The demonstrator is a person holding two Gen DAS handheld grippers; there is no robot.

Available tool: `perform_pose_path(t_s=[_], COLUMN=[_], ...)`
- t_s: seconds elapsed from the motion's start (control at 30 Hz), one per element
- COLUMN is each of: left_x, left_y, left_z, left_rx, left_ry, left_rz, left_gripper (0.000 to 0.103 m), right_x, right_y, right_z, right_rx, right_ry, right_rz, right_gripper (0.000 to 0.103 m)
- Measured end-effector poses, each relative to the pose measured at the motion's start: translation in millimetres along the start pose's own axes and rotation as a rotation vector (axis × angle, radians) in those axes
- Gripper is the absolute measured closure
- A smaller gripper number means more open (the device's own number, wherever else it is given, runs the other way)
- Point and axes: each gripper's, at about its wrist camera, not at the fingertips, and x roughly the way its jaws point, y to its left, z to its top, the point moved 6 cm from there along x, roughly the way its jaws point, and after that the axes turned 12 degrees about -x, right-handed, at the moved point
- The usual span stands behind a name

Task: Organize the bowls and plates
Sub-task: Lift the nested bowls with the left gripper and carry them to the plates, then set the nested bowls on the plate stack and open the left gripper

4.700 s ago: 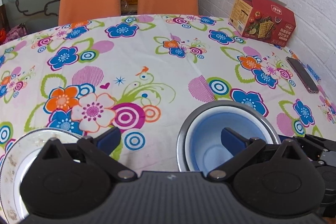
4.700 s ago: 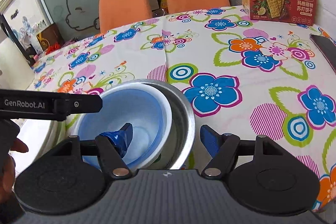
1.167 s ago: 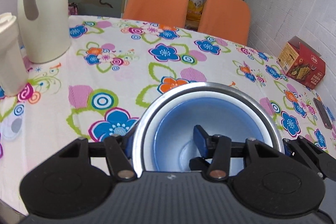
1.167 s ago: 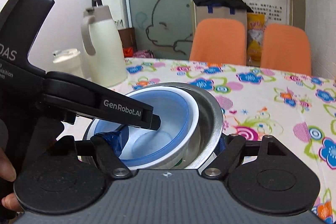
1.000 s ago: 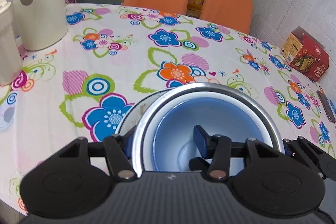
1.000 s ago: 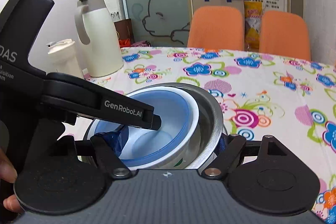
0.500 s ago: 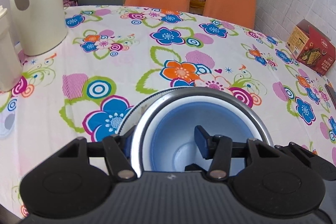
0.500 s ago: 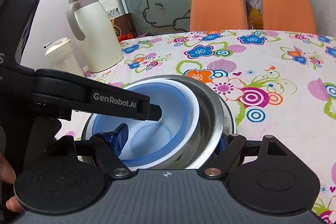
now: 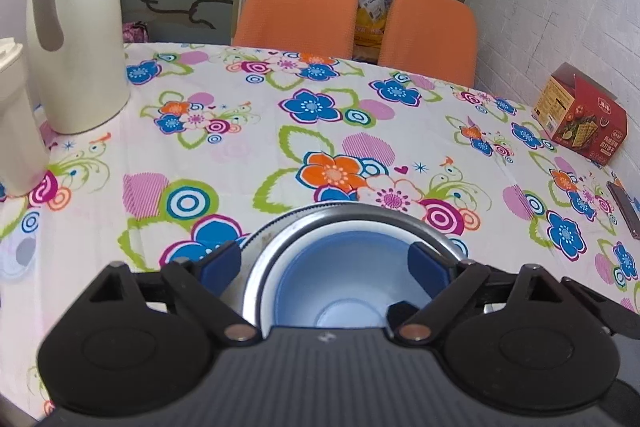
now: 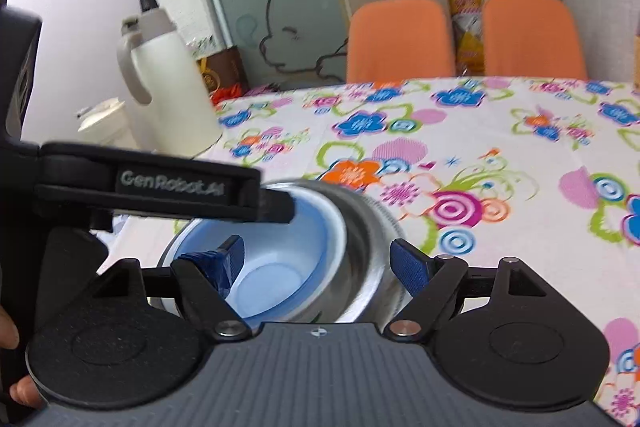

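A steel bowl (image 9: 348, 217) with a blue bowl (image 9: 304, 283) nested inside it rests on a plate; only the plate's beaded rim (image 9: 260, 233) shows. My left gripper (image 9: 323, 265) is open. Its left pad is outside the steel wall and its right pad is inside the blue bowl. In the right wrist view, which is motion-blurred, the same steel bowl (image 10: 360, 227) and blue bowl (image 10: 288, 267) sit low in front. My right gripper (image 10: 318, 263) is open, with the left pad inside the blue bowl and the right pad just outside the steel wall. The left gripper's finger (image 10: 264, 205) crosses above the bowl.
A white thermos jug (image 9: 76, 35) and a white lidded cup (image 9: 16, 119) stand at the table's left. A red cracker box (image 9: 580, 115) and a dark phone (image 9: 624, 207) lie at the right. Two orange chairs (image 9: 296, 3) stand behind the flowered tablecloth. A hand (image 10: 8, 339) is at the left edge.
The nested bowls were carried left and set down on the plate. My left gripper has opened and let go of the bowl rim. The right gripper has risen, so its outer pad now shows.
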Motion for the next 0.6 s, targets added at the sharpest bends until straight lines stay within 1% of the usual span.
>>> perform_pose_path(t_s=[0.07, 0.13, 0.37, 0.47, 0.6], left_x=[-5.5, -10.4, -37.2, -53.2, -75.8], left_y=[1.4, 1.1, -10.0, -15.1, -21.8], left_z=[0.9, 0.1, -12.6, -22.7, -43.1], left_rx=[-0.017, -0.026, -0.020, -0.017, -0.023], left_ry=[-0.020, -0.022, -0.054, -0.079, -0.101], left_rz=[-0.008, -0.009, -0.030, -0.026, -0.045], left_gripper=[0.011, 0.010, 0.010, 0.010, 0.010], right_x=[-10.3, -18.9, -45.7, -59.8, -80.0], right_y=[-7.6, -13.2, -20.5, -17.3, -7.1], right_z=[3.5, 3.7, -2.0, -4.6, -13.5], right_rx=[0.026, 0.038, 0.076, 0.067, 0.034], right_ry=[-0.029, -0.048, -0.077, -0.091, -0.106], right_rz=[-0.017, -0.035, -0.053, -0.071, -0.081], right_gripper=[0.036, 0.036, 0.036, 0.036, 0.036])
